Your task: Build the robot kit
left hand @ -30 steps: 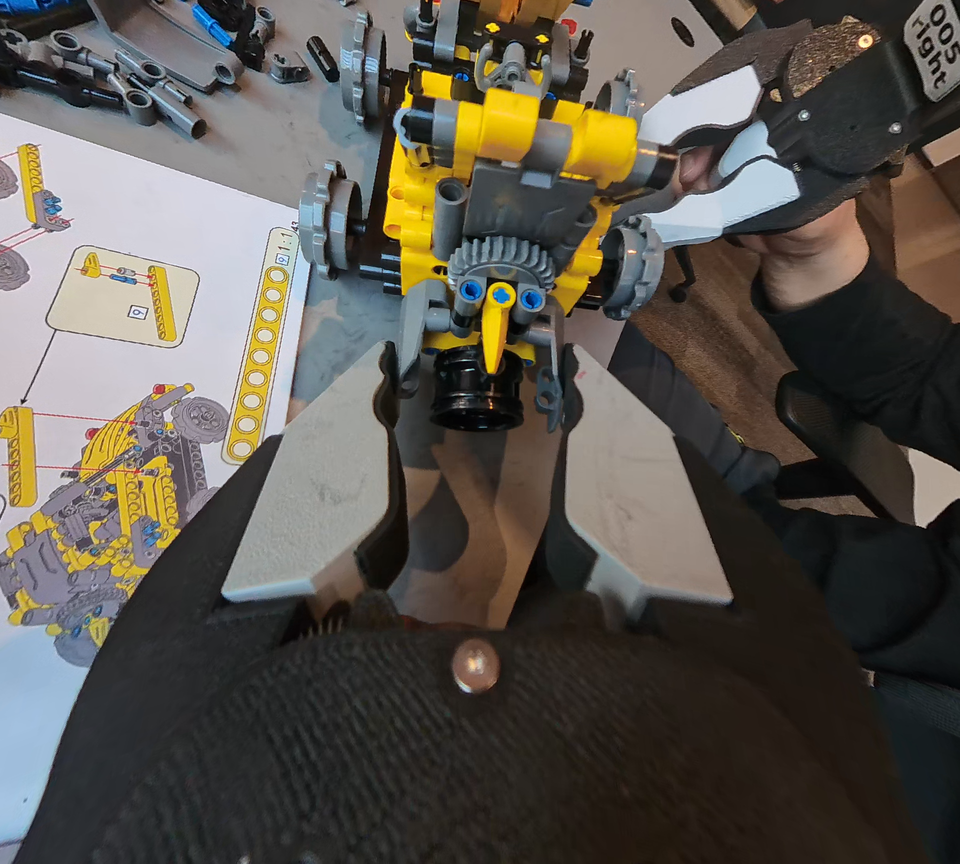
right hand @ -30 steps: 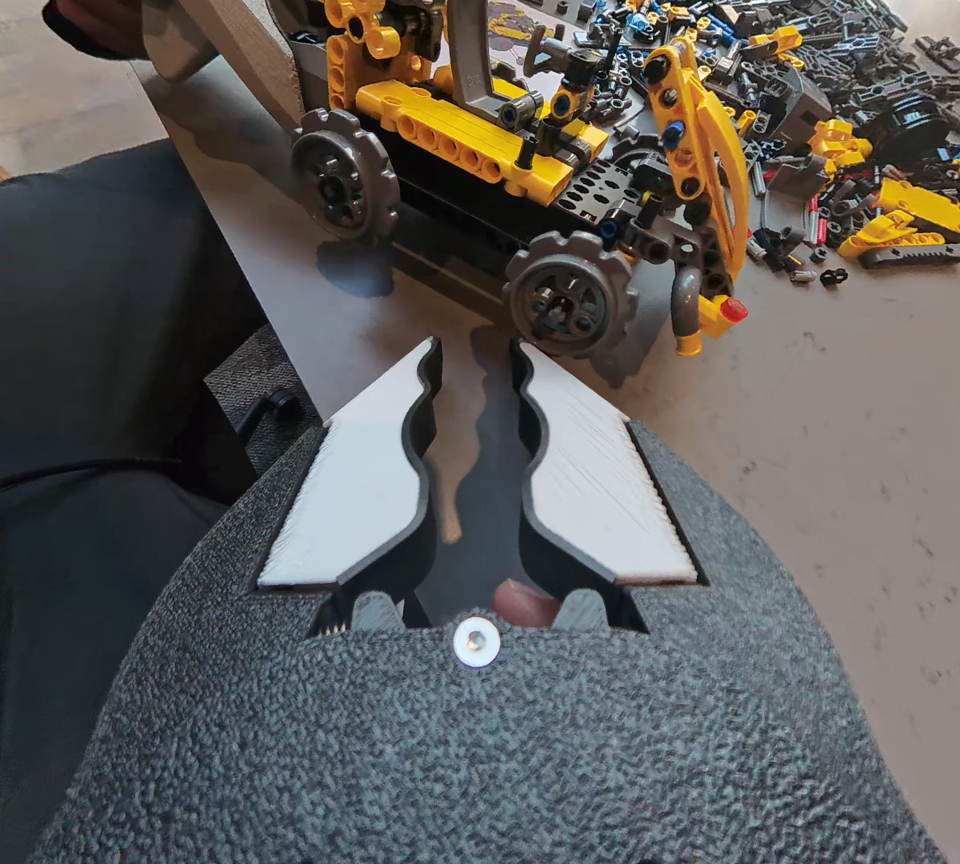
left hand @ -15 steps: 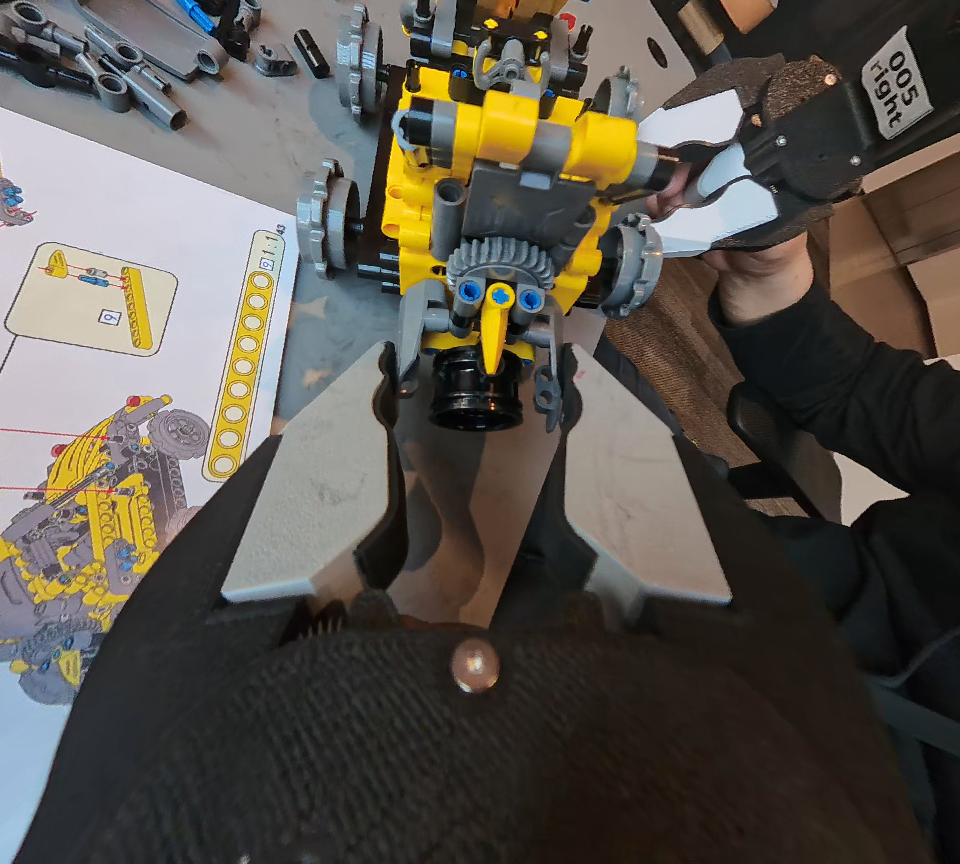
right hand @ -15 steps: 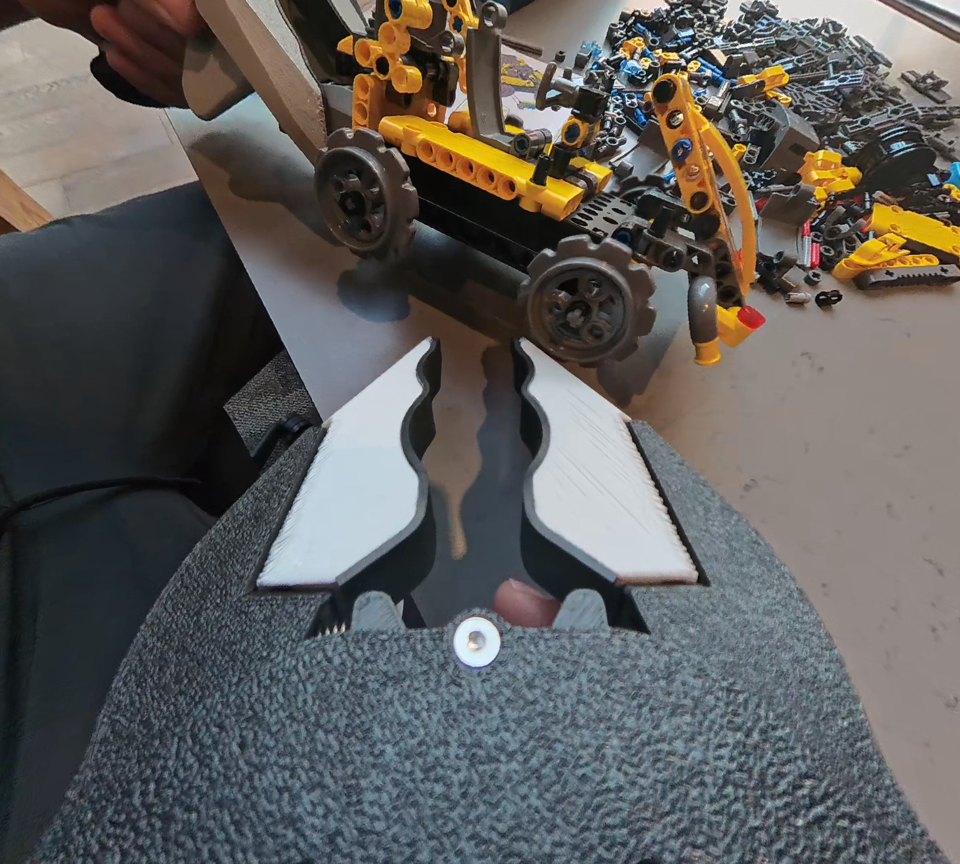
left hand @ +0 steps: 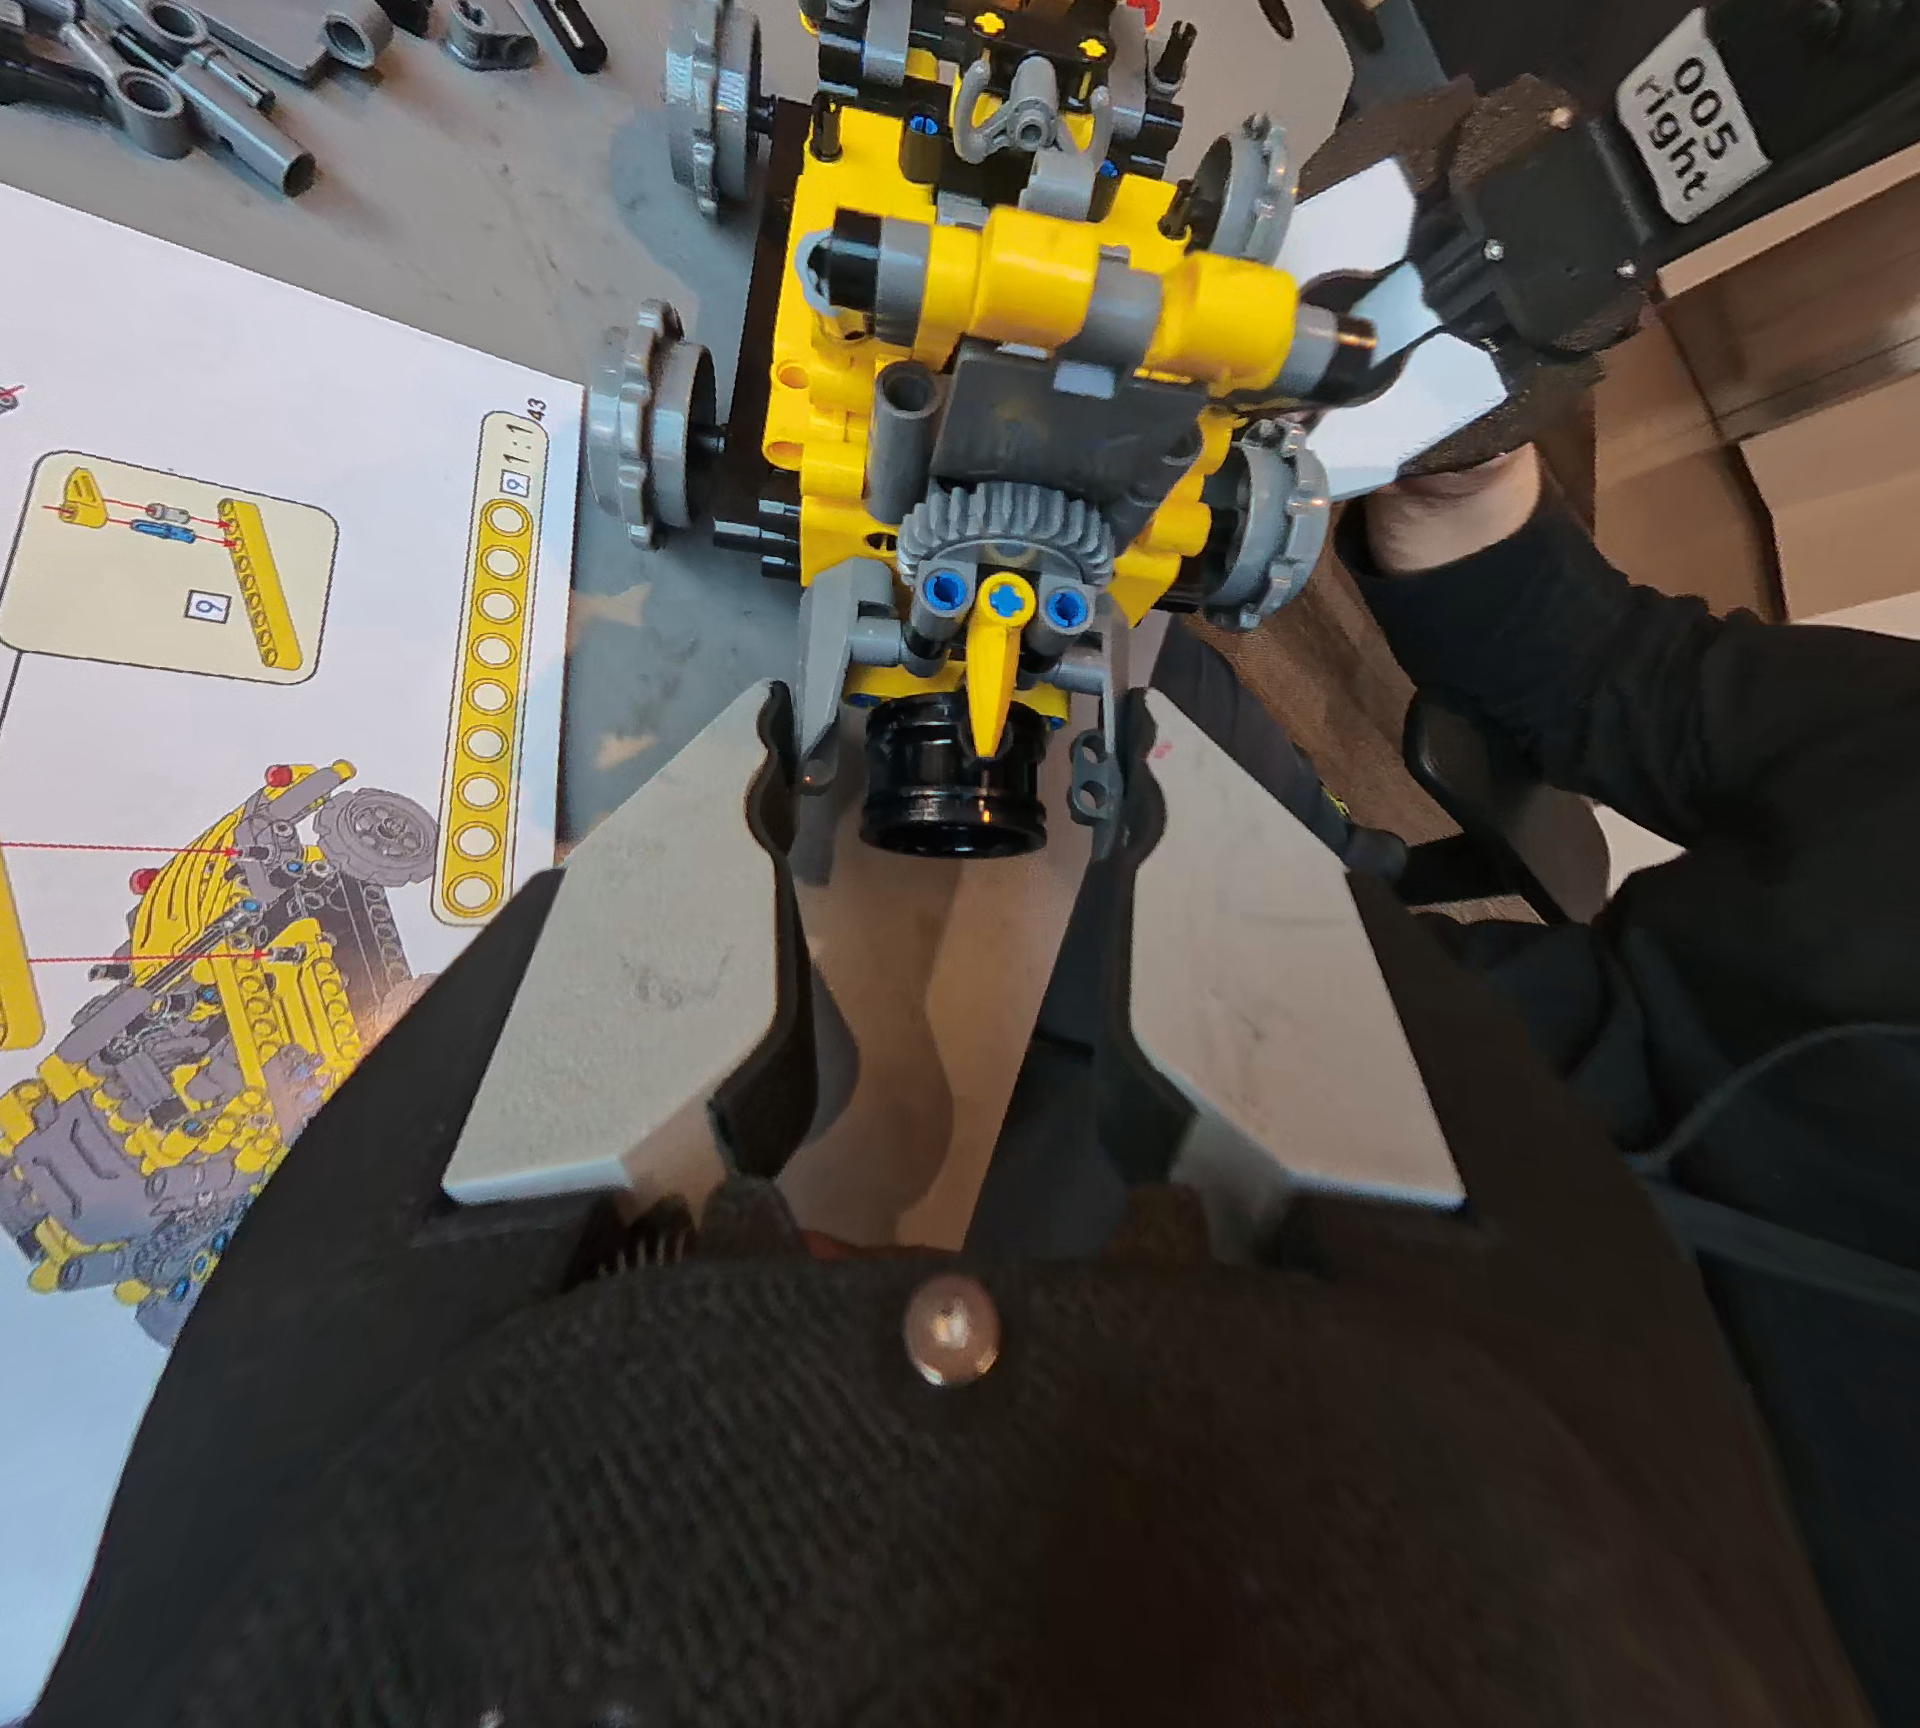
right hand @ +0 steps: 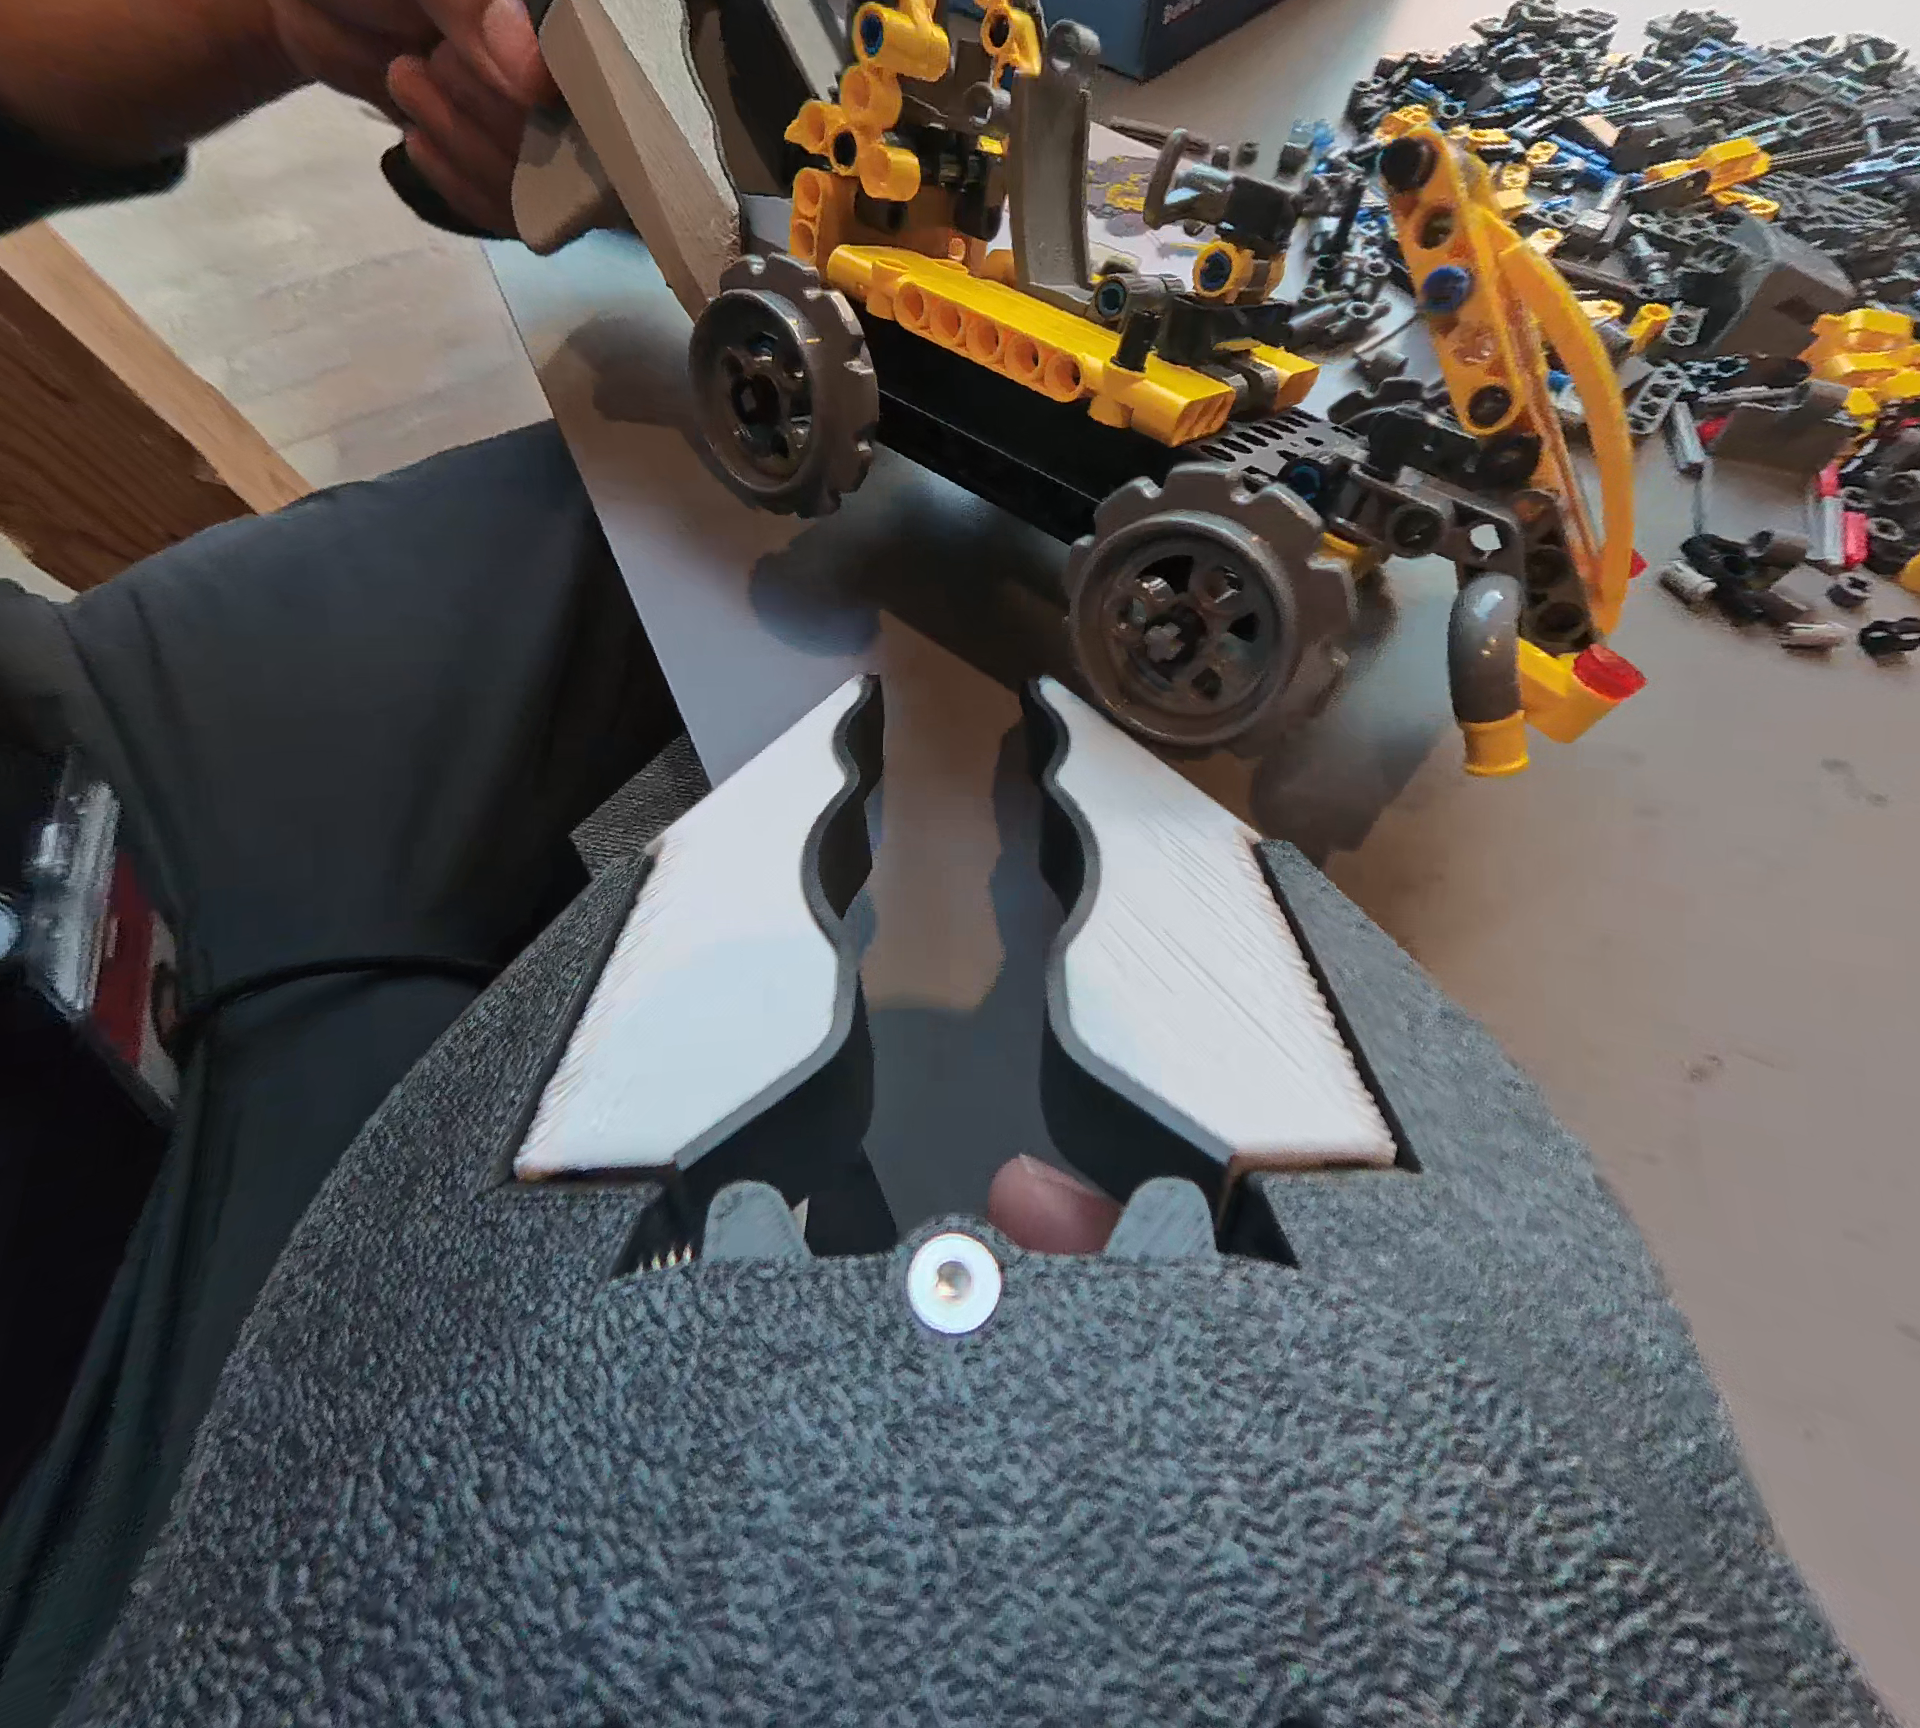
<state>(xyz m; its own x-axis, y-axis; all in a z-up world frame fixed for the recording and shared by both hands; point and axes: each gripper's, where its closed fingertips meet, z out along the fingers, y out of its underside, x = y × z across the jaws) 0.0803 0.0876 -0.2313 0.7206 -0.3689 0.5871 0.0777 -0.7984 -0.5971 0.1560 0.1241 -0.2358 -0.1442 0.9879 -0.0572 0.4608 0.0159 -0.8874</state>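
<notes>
The left gripper [left hand: 951, 743] clamps the rear of the yellow vehicle model [left hand: 997, 390], contact half-hidden, lifting it off the surface [right hand: 1558, 1003], while the right gripper [right hand: 951, 722] hovers beside its wheel, jaws narrowly parted and empty.

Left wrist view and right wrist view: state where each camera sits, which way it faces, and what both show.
Left wrist view: on the left tongs, looking down the rear of the toy vehicle; right tongs and a sleeve show.
Right wrist view: on the right tongs, facing the vehicle's side; a hand shows.
Shared: the vehicle, table.

Model vehicle [right hand: 1091, 390] rear lifted — right gripper [right hand: 951, 722] nearer
</notes>
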